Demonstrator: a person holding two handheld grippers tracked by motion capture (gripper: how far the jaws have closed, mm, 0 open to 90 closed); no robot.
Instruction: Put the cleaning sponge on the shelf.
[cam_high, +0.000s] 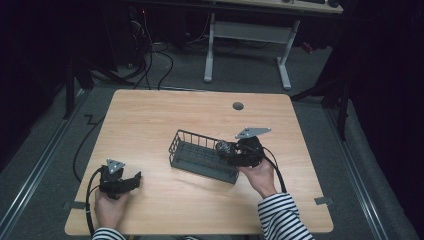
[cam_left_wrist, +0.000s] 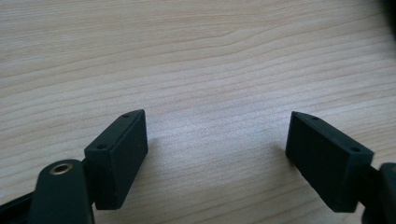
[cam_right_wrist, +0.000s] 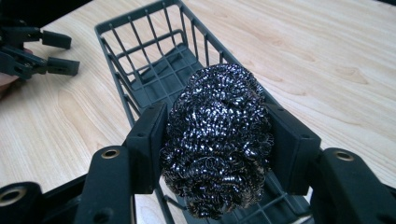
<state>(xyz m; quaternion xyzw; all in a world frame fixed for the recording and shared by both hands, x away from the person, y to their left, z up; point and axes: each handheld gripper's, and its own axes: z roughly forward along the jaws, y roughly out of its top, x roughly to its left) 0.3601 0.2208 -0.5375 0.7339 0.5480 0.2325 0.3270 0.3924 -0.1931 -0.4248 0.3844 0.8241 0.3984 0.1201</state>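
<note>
Gripping a steel-wool scourer (cam_right_wrist: 217, 144), the right gripper (cam_right_wrist: 219, 140) has its 2 black jaws pressed against the ball's left & right sides, so it's clenched on it. The scourer is a dark, shiny tangle of curled metal wire, roughly round, bulging out above & below the jaw pads. It hangs over the near end of a dark grey wire basket (cam_right_wrist: 154, 70), just above the rim; whether it touches the wires can't be told.

From the high view, the right gripper (cam_high: 231, 148) sits at the basket's right end, held by the person's right hand (cam_high: 260, 175) w/ a striped sleeve (cam_high: 280, 215) behind it. A grey three-cornered plate rides on top of the gripper. The scourer (cam_high: 222, 147) shows as a small glinting lump at the jaw tips, over the basket (cam_high: 200, 155) interior.

The basket is long & narrow, w/ open wire walls and a slatted floor, lying at a slant near the middle of the wooden table (cam_high: 200, 115) (light wood grain, a small round grommet hole toward the far edge).

The left gripper (cam_left_wrist: 217, 149) is released: jaws spread wide apart, nothing between them, just bare tabletop (cam_left_wrist: 210, 70) beneath. In the high view it (cam_high: 134, 180) rests low at the table's near-left corner, held by the left hand (cam_high: 110, 205), well apart from the basket.
</note>
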